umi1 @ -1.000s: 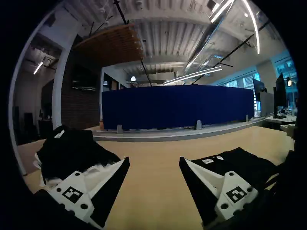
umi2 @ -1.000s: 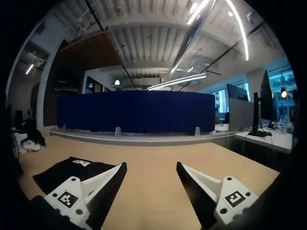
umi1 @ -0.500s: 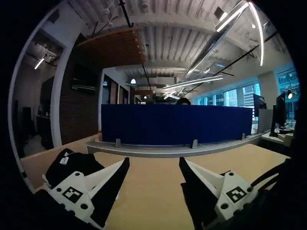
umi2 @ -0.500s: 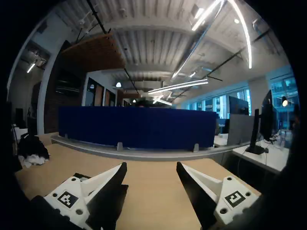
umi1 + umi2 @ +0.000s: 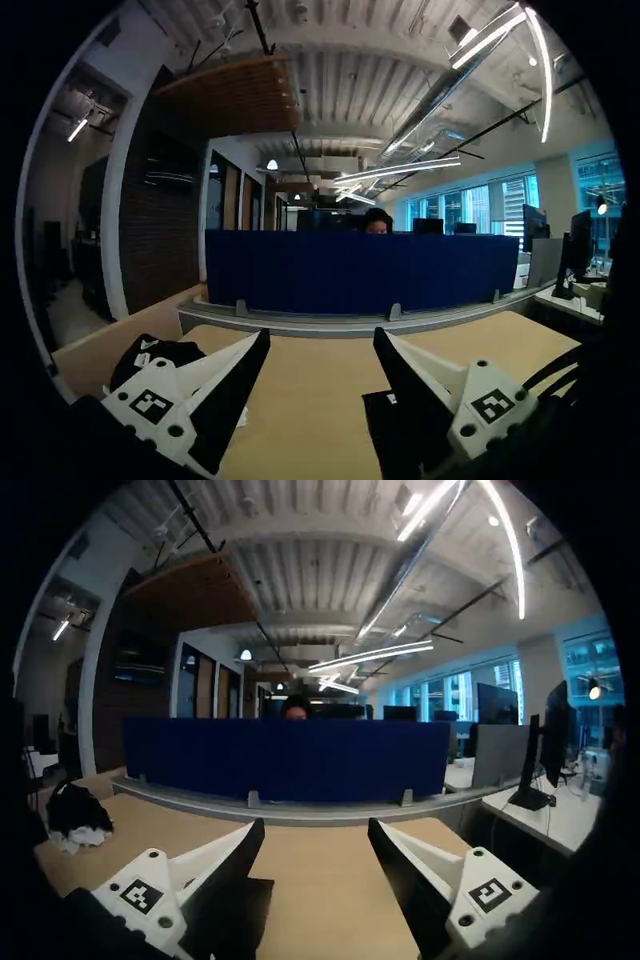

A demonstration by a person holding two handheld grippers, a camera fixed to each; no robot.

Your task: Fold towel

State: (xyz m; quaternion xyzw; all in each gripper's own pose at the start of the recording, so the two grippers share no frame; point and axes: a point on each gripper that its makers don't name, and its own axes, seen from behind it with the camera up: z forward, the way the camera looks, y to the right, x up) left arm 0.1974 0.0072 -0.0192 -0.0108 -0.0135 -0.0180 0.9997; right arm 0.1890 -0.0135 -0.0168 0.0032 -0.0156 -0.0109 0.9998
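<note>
On the wooden tabletop point(image 5: 320, 400) a flat black towel point(image 5: 374, 410) lies with its near corner tucked under the right-hand finger of the left gripper point(image 5: 320, 352). That gripper's two fingers point(image 5: 204, 382) stand well apart with bare wood showing between them, and they clamp nothing. In the left gripper view a heap of dark cloth point(image 5: 156, 356) with some white patches sits on the tabletop to the left, partly behind the left-hand finger.

In the right gripper view the right gripper point(image 5: 316, 840) hangs low over the same tabletop. Its fingers point(image 5: 436, 872) are likewise spread wide and hold nothing. The black towel shows there as a dark flat edge point(image 5: 254, 900) just under and beside the left-hand finger; whether that finger touches it cannot be told. The heap of dark cloth lies well apart from it, near the far left edge of the tabletop.

Beyond the tabletop's far edge a blue partition point(image 5: 280, 760) runs across both views. A person's head point(image 5: 296, 708) rises just above its top edge. To the right, on a separate pale desk, stands a monitor point(image 5: 552, 736).
</note>
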